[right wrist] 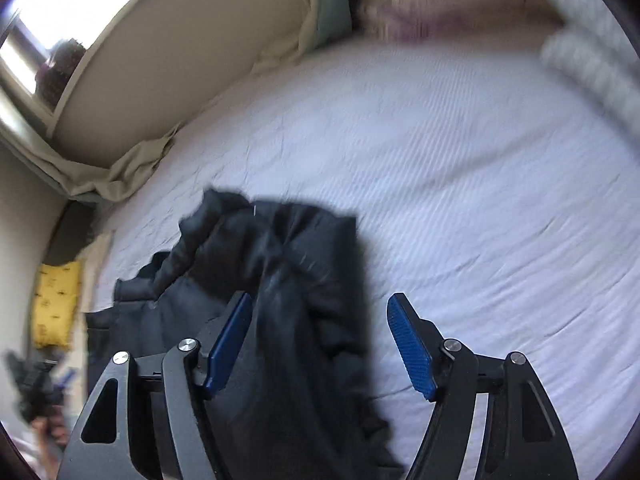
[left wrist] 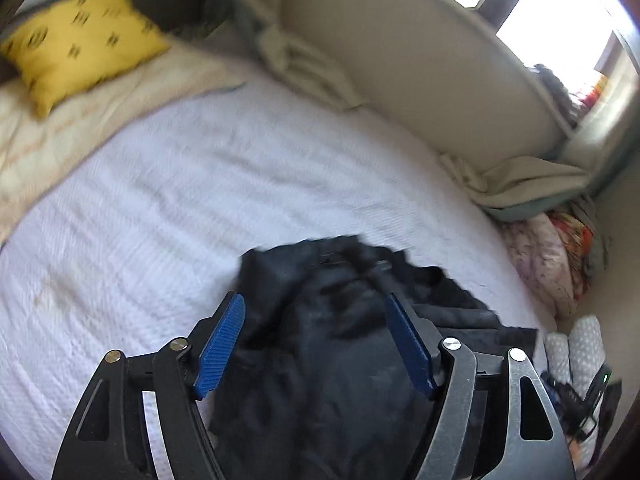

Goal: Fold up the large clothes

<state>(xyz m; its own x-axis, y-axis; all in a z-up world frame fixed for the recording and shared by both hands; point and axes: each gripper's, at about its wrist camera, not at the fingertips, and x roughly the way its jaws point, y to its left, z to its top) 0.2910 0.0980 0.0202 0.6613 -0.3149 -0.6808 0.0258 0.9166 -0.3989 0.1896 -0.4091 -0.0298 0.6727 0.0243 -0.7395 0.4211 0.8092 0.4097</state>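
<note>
Blue-padded jaws of the left gripper (left wrist: pixel 316 346) stand wide apart over a crumpled dark garment (left wrist: pixel 320 360) at the lower middle of its view, pads clear of the cloth; the right gripper (right wrist: pixel 320 346) is likewise spread, the same garment (right wrist: pixel 280 280) bunched by its left pad and nothing gripped. Beyond the garment the white bed (left wrist: pixel 180 200) lies broad and bare toward the upper frame, edged by a beige padded wall (left wrist: pixel 400 60), with a yellow pillow (left wrist: pixel 76 40) at upper left and bundled bedding (left wrist: pixel 548 256) at right.
</note>
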